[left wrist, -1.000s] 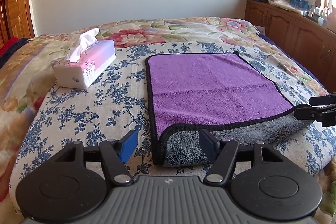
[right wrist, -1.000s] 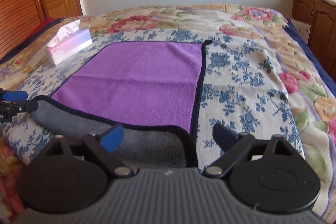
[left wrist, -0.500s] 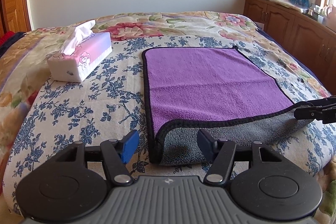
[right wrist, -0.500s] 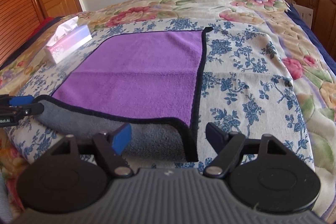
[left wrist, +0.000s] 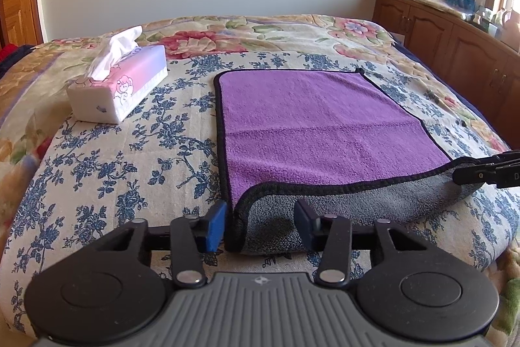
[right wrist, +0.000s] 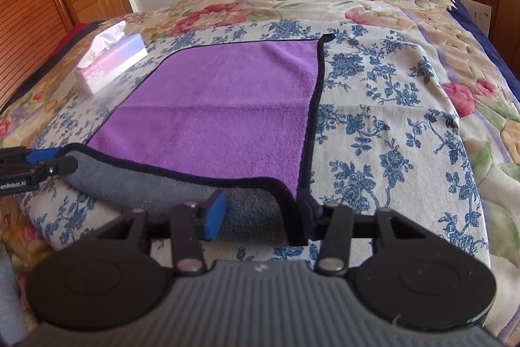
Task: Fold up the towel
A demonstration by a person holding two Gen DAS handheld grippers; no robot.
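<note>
Now both grippers, left (left wrist: 260, 225) and right (right wrist: 263, 217), straddle the towel's (left wrist: 318, 132) near corners with jaws wide; closing on them comes next

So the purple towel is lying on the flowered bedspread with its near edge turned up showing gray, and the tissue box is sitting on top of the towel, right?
Not quite. The tissue box is not on the towel; it sits on the bedspread off the towel's left side, apart from it, as the left wrist view shows. The rest holds: the towel lies on the bedspread with its near edge turned up showing gray.
</note>
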